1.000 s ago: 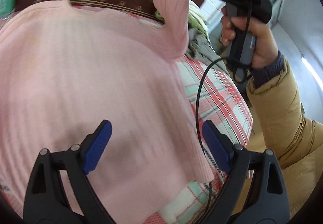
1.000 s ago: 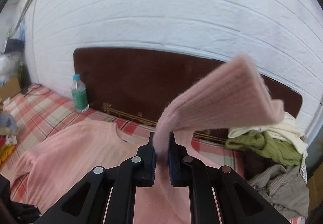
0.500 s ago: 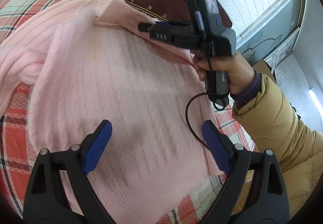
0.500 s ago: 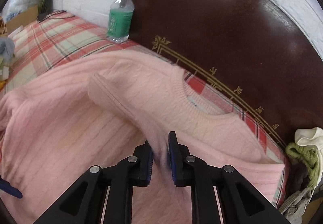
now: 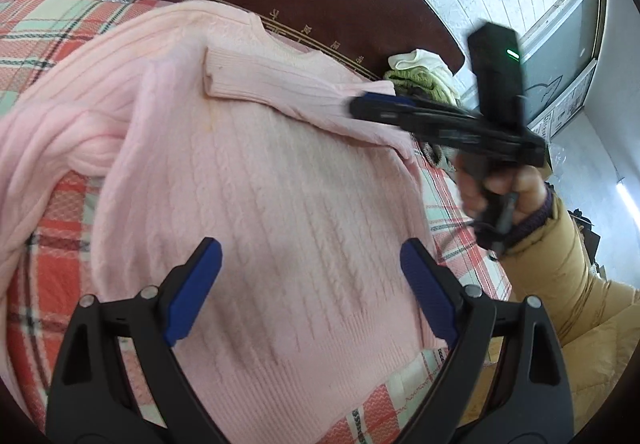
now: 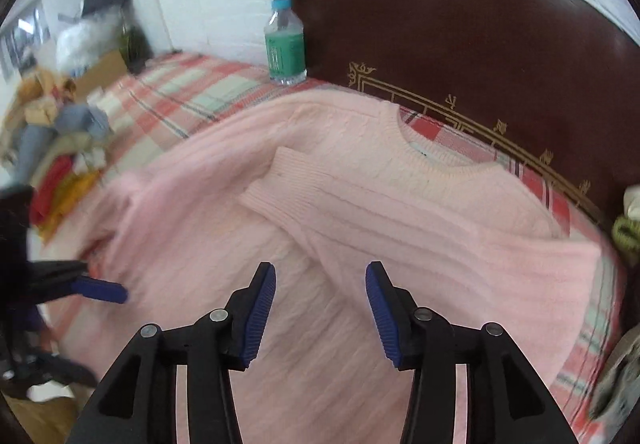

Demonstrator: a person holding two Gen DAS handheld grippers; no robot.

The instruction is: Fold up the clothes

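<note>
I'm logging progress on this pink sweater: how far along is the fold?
Done: one sleeve lies folded across the pink sweater. In hand: nothing; the right gripper and left gripper are both open. Left: the other sleeve, spread on the bed, and the body folds.

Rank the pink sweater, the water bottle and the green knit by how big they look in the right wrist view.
1. Pink sweater, filling most of the view.
2. Water bottle by the headboard.
3. Green knit, though the picture edge cuts it off, so its real size is unsure.
</note>
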